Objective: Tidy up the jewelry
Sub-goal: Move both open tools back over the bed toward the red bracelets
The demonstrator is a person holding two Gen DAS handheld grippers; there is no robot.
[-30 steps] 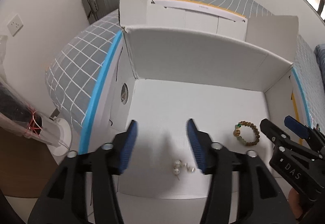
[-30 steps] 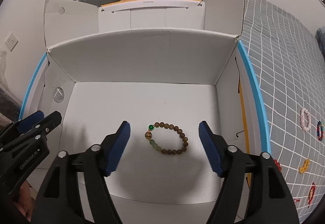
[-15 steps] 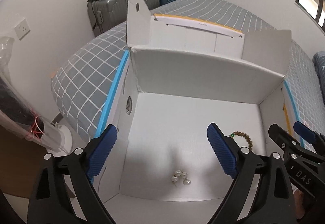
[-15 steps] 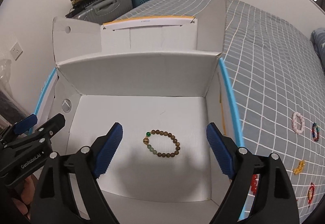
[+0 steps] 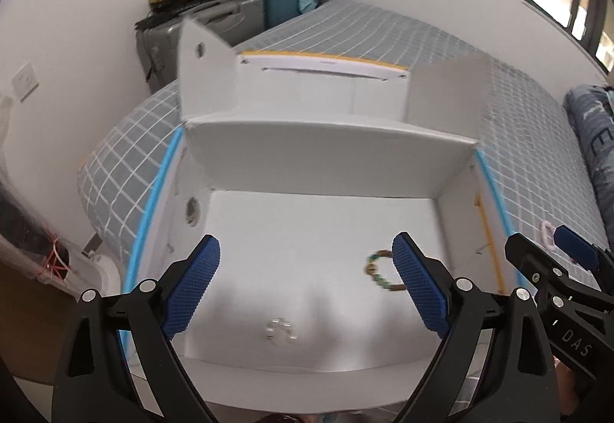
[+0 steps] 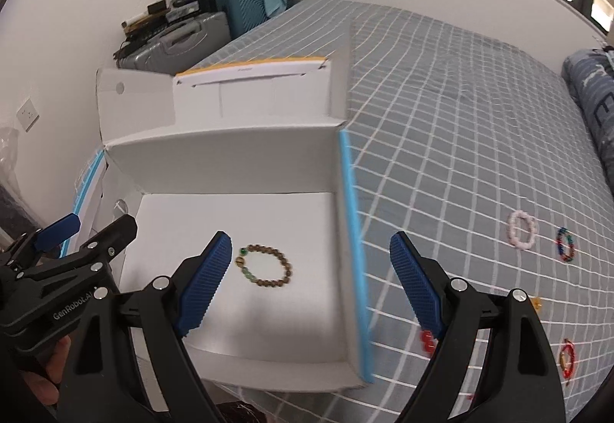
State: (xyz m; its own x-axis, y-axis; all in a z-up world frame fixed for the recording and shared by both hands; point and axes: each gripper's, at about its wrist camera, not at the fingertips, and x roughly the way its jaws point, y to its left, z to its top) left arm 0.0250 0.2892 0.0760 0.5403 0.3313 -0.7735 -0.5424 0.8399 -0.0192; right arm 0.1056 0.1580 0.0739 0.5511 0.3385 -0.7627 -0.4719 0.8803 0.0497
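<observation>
Both tools, the left tool and right tool, gape wide and empty above the white box holding the brown bead bracelet, so next, I'd judge, the right one must reach for the pink bracelet on the bed, off to its right.

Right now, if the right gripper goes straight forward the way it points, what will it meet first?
Probably the blue-edged right wall of the white box: it runs up between the open fingers of the right gripper. The brown bead bracelet lies left of that line. Depth is uncertain in this fisheye view.
</observation>
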